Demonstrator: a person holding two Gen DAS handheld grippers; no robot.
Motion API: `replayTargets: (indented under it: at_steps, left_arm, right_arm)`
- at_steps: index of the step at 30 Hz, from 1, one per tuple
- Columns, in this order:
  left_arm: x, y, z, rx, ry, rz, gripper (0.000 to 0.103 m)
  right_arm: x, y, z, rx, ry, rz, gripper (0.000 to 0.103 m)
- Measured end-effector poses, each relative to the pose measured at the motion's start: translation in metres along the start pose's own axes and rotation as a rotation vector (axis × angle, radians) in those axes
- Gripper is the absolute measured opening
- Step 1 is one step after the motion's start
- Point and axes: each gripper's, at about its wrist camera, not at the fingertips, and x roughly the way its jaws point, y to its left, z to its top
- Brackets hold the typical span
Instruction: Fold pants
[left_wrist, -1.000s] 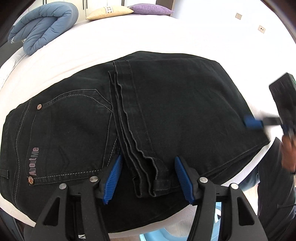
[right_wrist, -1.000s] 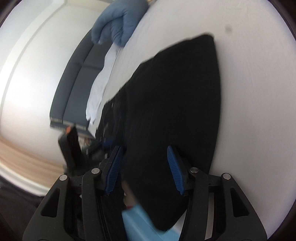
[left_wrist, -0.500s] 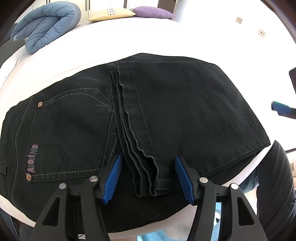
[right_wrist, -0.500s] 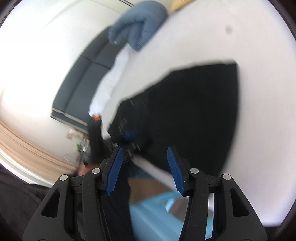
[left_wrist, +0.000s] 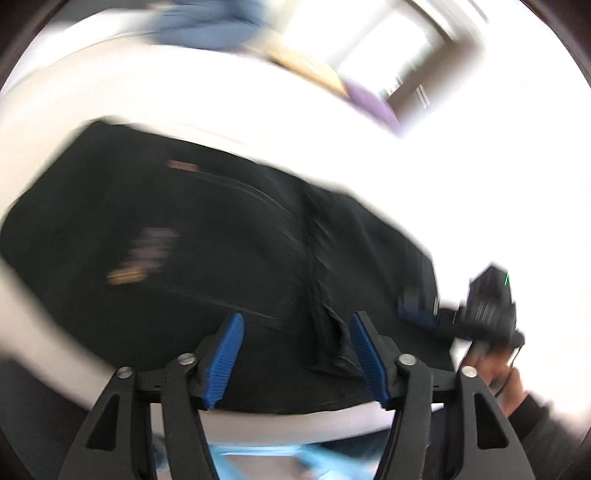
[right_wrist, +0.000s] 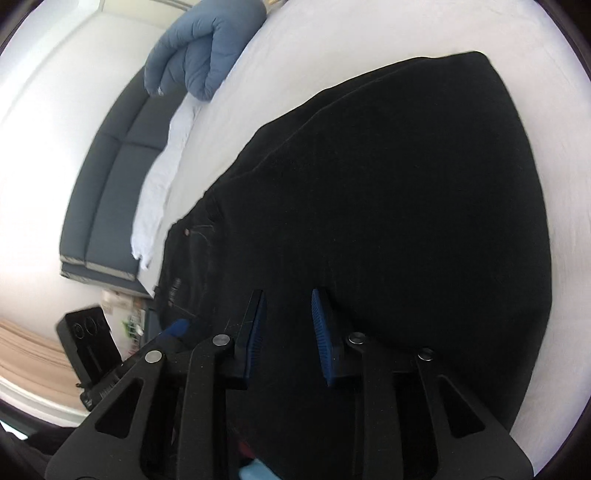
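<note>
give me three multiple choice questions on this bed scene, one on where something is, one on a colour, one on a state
1. Where do the folded black denim pants lie?
A. on the white bed sheet
B. on the wooden floor
C. over a chair

2. What colour are the pads on the right tongs?
A. red
B. blue
C. green

3. How does the puffy blue duvet at the far end of the bed lie?
A. spread flat
B. hanging off the edge
C. folded into a bundle

Answers: 1 A, the dark cloth rests on the white sheet in both views. 2 B, both pads show blue against the black arms. 3 C, it is doubled over itself in a thick roll.
</note>
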Motion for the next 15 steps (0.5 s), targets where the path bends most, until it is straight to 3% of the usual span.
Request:
replayTargets:
  at_steps: [4,6,7,8,9,15]
  left_arm:
    - [-0.058,0.079,0.003,-0.275,-0.148,-0.003,0.066]
    - [-0.076,0.106,0.003,-0.372,-0.203,-0.010,0.078]
    - [-0.082,0.121,0.003,-0.425,-0.228,-0.010,0.082]
    - [-0.084,0.130,0.004,-0.453,-0.232,-0.015,0.084]
    - [-0.082,0.139,0.005,-0.478,-0.228,-0.028,0.084]
    - [-0.054,0.171,0.009,-0.619,-0.193,-0.186,0.083]
  right_arm:
    - [-0.002,0.003,0.004,0.013,0.024,0.005,0.027]
    - [-0.003,0.004,0.006,0.053,0.025,0.044,0.028]
    - [-0.005,0.006,0.006,0.065,0.011,0.073,0.036]
    - [-0.010,0.006,0.007,0.068,-0.006,0.089,0.046]
    - [-0.011,0.011,0.006,0.071,-0.031,0.106,0.064]
    - [-0.016,0.031,0.009,0.080,-0.065,0.222,0.066]
